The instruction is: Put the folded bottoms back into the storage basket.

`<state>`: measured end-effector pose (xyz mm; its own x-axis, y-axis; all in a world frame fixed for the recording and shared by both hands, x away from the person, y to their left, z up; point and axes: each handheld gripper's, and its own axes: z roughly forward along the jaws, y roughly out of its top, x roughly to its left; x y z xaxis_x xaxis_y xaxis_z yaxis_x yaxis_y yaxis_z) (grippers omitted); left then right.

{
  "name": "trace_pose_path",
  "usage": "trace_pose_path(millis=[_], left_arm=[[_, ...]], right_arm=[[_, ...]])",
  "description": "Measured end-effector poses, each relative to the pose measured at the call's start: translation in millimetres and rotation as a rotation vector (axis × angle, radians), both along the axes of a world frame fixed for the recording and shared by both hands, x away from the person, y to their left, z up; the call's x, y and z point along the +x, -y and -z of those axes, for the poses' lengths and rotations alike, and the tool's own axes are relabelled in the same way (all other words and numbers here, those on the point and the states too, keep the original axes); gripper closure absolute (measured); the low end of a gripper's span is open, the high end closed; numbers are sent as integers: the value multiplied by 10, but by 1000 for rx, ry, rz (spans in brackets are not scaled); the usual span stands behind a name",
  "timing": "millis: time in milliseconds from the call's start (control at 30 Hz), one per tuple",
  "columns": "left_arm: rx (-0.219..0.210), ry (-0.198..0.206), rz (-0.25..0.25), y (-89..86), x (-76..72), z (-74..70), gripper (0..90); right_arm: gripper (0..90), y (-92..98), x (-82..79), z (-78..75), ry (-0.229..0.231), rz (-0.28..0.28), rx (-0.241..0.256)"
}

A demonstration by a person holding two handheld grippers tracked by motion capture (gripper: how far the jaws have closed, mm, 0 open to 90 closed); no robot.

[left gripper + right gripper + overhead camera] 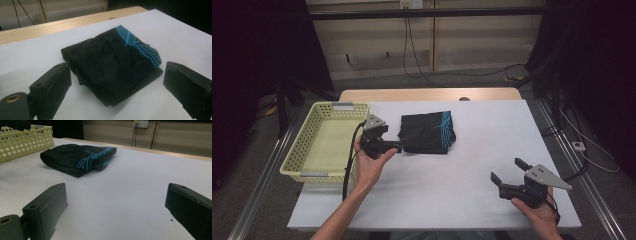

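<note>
Folded black shorts (428,132) with turquoise stripes lie on the white table (462,190), a little left of centre toward the far side, just right of the yellow perforated basket (319,142).

Nearest the person, the right gripper (507,172) rests low at the near right of the table, well apart from the garment, its 2 jaws spread wide with nothing between them. It seems best kept there, out of the way, unless a second hold is needed.

Farther in, the left gripper (398,146) sits at the shorts' near-left edge, between basket and garment. In the left gripper view its jaws stand apart on either side of the folded stack (110,65), not yet closed on it.

The step in hand looks like taking hold of the shorts, probably to move them into the basket. To do it well, the lower jaw should slide flat along the table under all the folded layers, and the upper one come down over the thick folded edge. Pinching only the top layer would likely let the bundle unfold when lifted. A deep bite, then a level lift, should keep the fold intact.
</note>
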<state>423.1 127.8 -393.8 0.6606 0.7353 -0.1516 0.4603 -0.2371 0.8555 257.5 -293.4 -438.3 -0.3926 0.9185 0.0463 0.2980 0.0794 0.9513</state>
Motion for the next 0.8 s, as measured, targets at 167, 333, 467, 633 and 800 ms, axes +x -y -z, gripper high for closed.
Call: trace_pose_path(millis=[167,333,467,633,800], left_arm=[[32,-25,2,47,47,39,70],[55,-10,-6,141,158,11,63],[47,-6,-8,184,228,-21,64],[41,-16,-18,208,324,-43,66],[72,-13,-37,296,454,29,70]], right_arm=[[38,-10,-20,-8,5,-12,-10],[38,-8,-13,-7,4,-12,-7],[38,-15,-5,-5,0,-14,-9],[38,-22,-22,-13,1,-20,-6],[37,-21,-7,-5,-6,-21,-7]])
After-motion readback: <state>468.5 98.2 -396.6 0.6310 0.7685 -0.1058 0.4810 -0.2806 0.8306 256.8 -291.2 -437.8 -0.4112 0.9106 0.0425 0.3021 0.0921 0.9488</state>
